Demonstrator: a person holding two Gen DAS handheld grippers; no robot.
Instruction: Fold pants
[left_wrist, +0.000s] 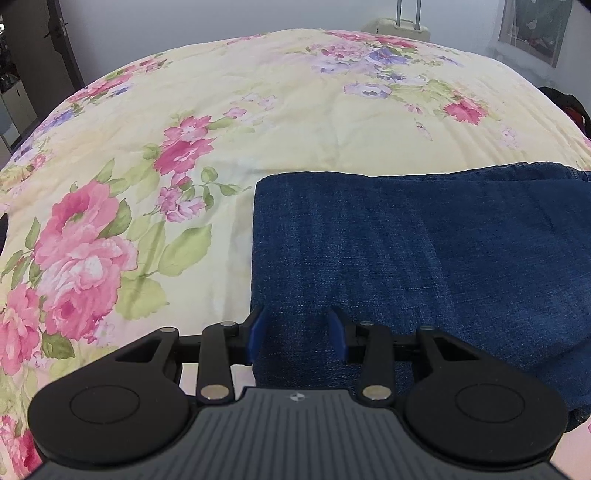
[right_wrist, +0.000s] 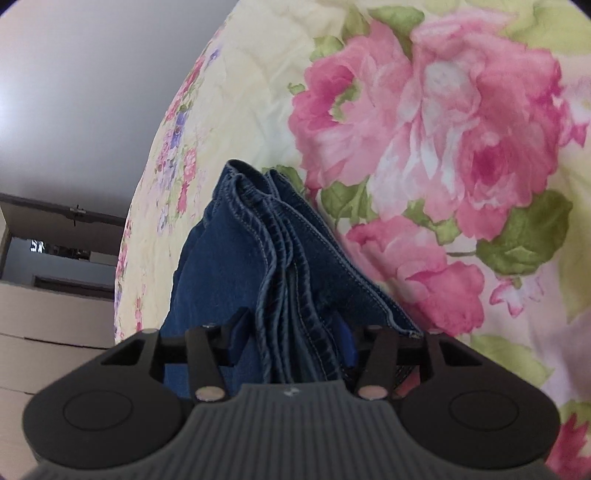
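The dark blue denim pants (left_wrist: 424, 251) lie folded flat on the floral bedspread (left_wrist: 221, 129), filling the right half of the left wrist view. My left gripper (left_wrist: 298, 334) hovers over the pants' near left corner, jaws open, with nothing between the blue pads (left_wrist: 256, 332). In the right wrist view, the stacked hems and seams of the pants (right_wrist: 280, 258) run between the fingers of my right gripper (right_wrist: 291, 343). Its jaws stand on either side of the thick stack of layers and grip it. The view is tilted sideways.
The yellow bedspread with pink roses (right_wrist: 443, 129) spreads left and beyond the pants. A cream suitcase (left_wrist: 399, 27) stands past the bed's far edge. A dark door (left_wrist: 62, 40) is at the far left, dark clothing (left_wrist: 569, 107) at the right edge.
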